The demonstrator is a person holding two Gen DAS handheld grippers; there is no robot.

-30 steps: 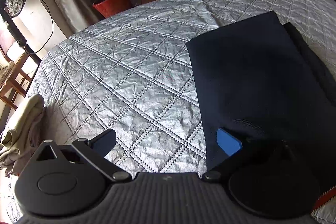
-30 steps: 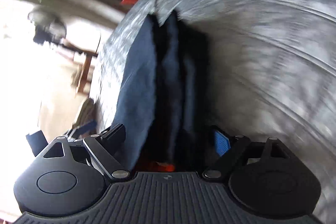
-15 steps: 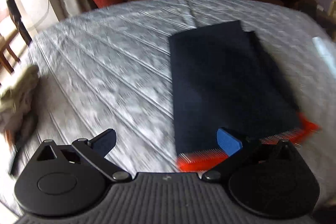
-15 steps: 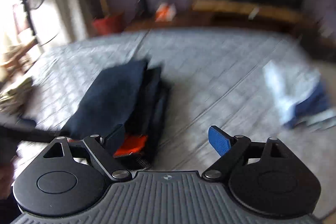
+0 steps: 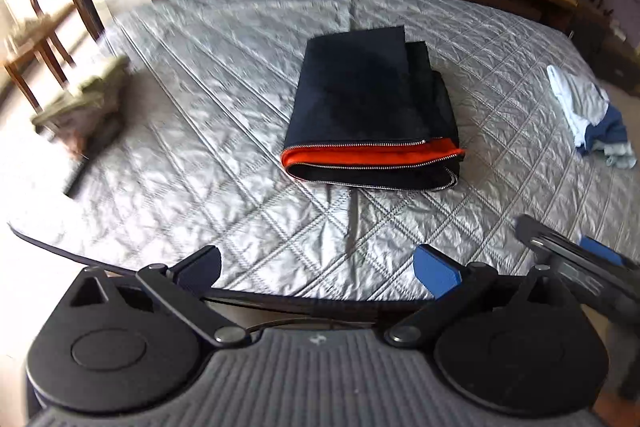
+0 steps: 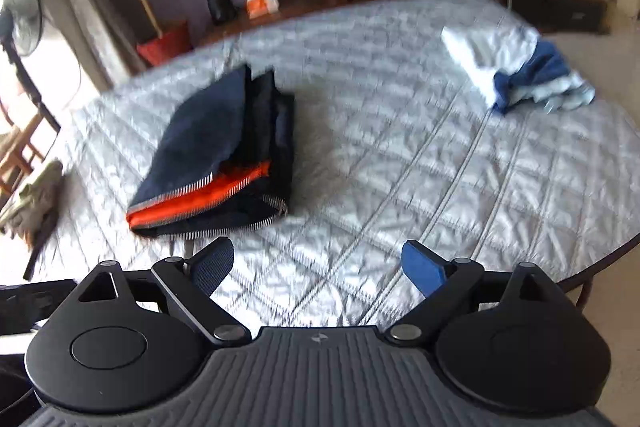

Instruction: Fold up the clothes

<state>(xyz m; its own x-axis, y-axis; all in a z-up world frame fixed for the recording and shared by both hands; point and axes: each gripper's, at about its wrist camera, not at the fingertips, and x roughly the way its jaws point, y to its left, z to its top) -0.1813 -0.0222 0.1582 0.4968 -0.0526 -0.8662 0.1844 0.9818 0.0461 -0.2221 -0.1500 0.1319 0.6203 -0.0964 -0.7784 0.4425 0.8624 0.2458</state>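
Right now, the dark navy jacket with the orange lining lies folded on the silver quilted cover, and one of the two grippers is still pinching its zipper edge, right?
Not quite. The folded dark navy jacket with the orange lining does lie on the silver quilted cover, but neither gripper pinches it. The left gripper and right gripper are both open and apart from it, as both wrist views show.

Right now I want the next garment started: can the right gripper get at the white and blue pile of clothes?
Probably yes. The right gripper has its jaws open and empty, and only bare quilted cover lies between it and the white and blue pile. The folded navy jacket sits off to the other side.
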